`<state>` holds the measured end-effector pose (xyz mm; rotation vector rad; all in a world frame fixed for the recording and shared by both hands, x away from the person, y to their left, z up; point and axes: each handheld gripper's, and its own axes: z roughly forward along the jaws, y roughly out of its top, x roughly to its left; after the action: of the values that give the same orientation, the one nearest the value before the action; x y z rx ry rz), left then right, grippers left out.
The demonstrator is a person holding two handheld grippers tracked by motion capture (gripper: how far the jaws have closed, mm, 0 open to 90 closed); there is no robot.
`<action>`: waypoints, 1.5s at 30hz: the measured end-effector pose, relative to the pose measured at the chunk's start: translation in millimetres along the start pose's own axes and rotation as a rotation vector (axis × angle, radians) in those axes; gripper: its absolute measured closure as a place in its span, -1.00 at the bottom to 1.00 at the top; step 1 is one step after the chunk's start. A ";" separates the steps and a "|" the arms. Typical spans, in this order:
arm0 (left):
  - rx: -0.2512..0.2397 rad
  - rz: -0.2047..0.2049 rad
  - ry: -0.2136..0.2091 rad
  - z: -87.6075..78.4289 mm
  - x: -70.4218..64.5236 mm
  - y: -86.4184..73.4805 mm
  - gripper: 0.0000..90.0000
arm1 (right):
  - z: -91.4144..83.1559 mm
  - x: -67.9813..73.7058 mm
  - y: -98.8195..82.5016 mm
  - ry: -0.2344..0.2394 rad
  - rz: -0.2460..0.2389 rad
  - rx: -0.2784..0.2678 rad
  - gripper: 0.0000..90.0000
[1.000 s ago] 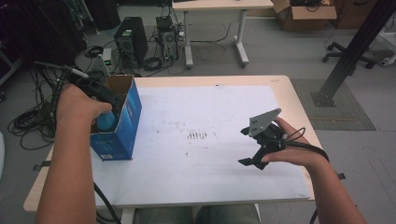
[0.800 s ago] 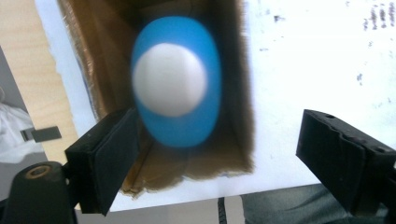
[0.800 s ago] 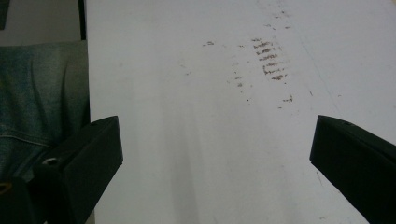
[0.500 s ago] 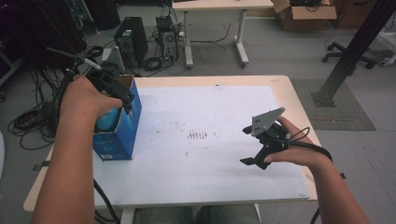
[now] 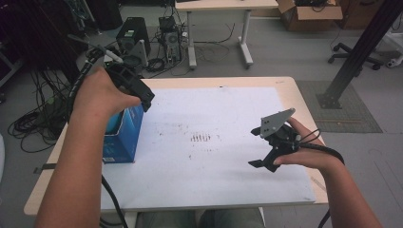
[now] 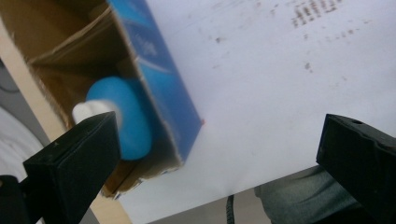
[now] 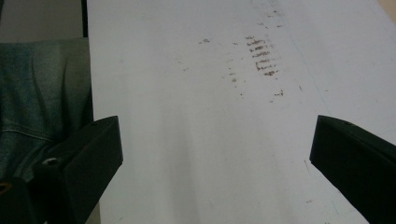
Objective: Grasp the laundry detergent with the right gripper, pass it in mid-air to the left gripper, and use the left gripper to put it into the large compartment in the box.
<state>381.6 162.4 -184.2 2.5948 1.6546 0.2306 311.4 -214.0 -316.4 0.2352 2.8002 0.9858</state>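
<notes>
Left tongs (image 6: pixel 210 154), whose jaws have just been opening and stand apart and empty above the blue ball (image 6: pixel 123 116) lying in the blue box (image 5: pixel 124 135) near the desk's left edge, should be lifted straight clear, while the right tongs (image 5: pixel 264 163), also apart, are kept idle.

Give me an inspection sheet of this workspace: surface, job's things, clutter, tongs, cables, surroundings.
Surface: white sheet on a wooden table, with small brown marks mid-sheet.
Job's things: open blue cardboard box at the table's left edge; blue and white object lies inside it.
Clutter: nothing seen.
Tongs: left tongs above the box, jaws just opened, nothing between them; right tongs open, empty, over the sheet.
Cables: one trails from each gripper; a tangle on the floor at left.
Surroundings: computer tower, second table, cardboard box, office chair.
</notes>
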 end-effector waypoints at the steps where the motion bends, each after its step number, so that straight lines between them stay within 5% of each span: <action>1: -0.006 0.020 -0.003 -1.7 -4.4 1.6 -0.99 | -0.9 -0.3 0.4 -0.002 -0.001 0.001 -0.94; 14: -0.043 0.311 -0.026 -7.9 -63.6 15.2 -0.99 | -6.0 -5.8 9.1 -0.006 -0.011 0.037 -0.94; 26: -0.003 0.574 -0.040 19.0 -99.0 6.1 -0.99 | -12.0 -14.4 32.1 0.006 -0.051 0.128 -0.94; 31: 0.034 0.671 -0.038 36.1 -110.2 0.0 -0.99 | -9.7 -19.6 40.9 0.006 -0.081 0.207 -0.94; 40: 0.082 0.786 -0.072 59.7 -110.8 -4.2 -0.99 | 0.8 -29.7 43.3 0.037 -0.095 0.344 -0.93; 45: 0.091 0.812 -0.096 68.1 -109.8 -6.5 -0.99 | 10.1 -35.7 41.2 0.053 -0.100 0.382 -0.92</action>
<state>340.8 68.0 -262.8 3.1320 0.5124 0.0518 352.0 -183.3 -294.6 0.1129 2.9942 0.4362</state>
